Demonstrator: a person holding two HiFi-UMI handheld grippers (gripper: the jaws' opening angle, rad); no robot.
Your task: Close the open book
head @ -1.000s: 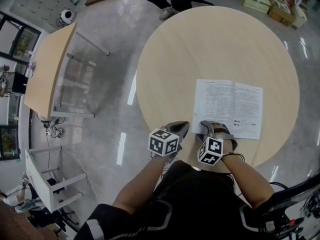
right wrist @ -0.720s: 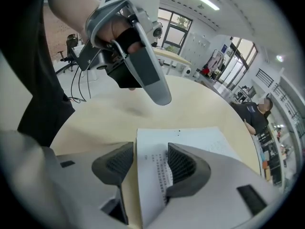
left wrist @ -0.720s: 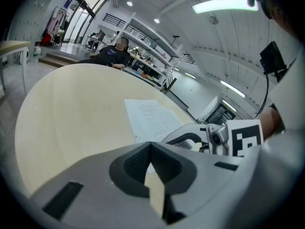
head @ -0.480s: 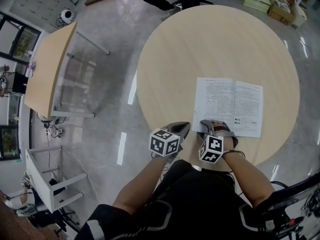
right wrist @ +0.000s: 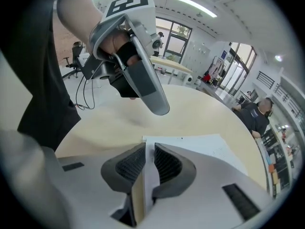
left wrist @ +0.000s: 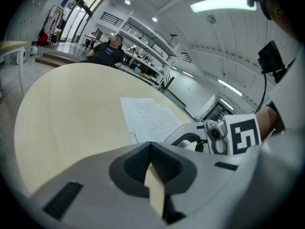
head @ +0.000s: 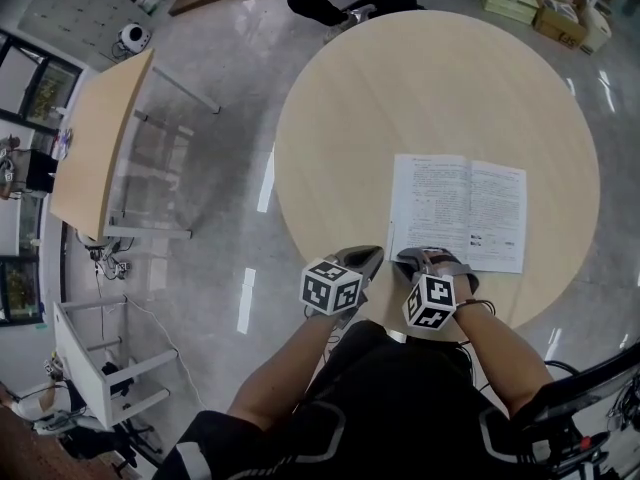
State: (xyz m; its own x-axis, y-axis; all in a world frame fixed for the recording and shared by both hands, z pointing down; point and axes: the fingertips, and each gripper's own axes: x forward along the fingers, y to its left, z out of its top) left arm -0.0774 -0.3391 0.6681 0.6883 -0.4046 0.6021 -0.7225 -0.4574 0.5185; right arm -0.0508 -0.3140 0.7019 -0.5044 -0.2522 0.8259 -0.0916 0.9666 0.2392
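Book: the open book (head: 458,213) lies flat and spread on the round counter (head: 400,88), on the person's side. Both pages face up, so it is not yet closed.
Right jaws: the right gripper (right wrist: 148,163) has just been closing. Its jaws are now clenched on thin paper at the book's near left corner, and the sheet shows between the pads.
Left jaws: the left gripper (head: 367,257) has its jaws pressed together with nothing in them. It sits just beside the book's left edge, not touching it.
Step in hand (judged): securing the left half for the fold-over.
How to do it well: I cannot tell whether the grip takes one leaf or the whole left half with its cover, so confirm this before lifting. Swing the hand in an arc about the spine toward the right page. Do not pull toward the body, or the book slides. A single leaf may crease or tear.
Right hand pose: pitched steeply down over the book's near left corner.
Left hand pose: tilted down more shallowly, pointing along the book's left edge.
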